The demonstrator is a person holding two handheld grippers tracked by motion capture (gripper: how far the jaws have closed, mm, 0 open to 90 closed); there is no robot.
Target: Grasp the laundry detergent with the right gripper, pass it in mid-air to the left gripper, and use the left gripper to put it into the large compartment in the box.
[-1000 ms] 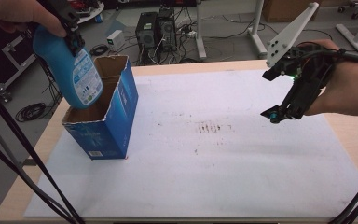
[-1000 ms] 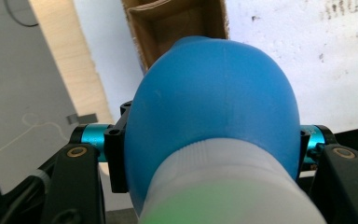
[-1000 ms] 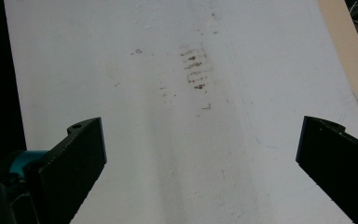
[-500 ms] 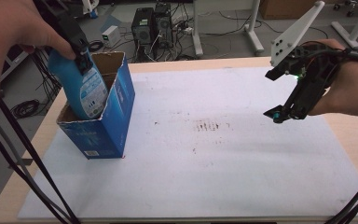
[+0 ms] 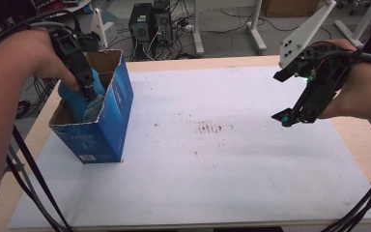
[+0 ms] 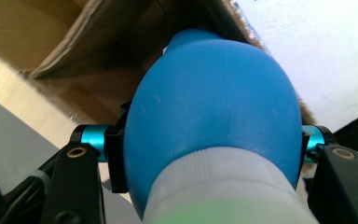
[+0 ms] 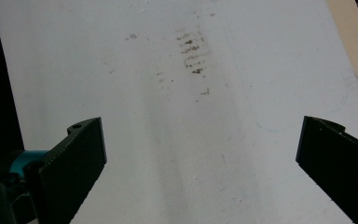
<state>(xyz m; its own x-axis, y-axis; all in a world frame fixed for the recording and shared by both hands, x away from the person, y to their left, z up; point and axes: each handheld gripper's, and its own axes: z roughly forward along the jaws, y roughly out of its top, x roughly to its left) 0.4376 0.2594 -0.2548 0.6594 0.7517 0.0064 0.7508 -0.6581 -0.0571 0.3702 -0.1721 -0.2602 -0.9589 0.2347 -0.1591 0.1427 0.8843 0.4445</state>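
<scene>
A blue bottle (image 5: 79,104) is pinched across its body by the left gripper (image 5: 89,89), whose pads (image 6: 114,161) are pressed against both flanks. The bottle is sunk neck-up into an open blue box (image 5: 104,130) standing at the left edge of a white mat (image 5: 222,164). The right gripper (image 5: 290,116) is held above the mat's right side, jaws spread wide with nothing between them. A brown smudge (image 7: 193,51) is seen on the mat.
</scene>
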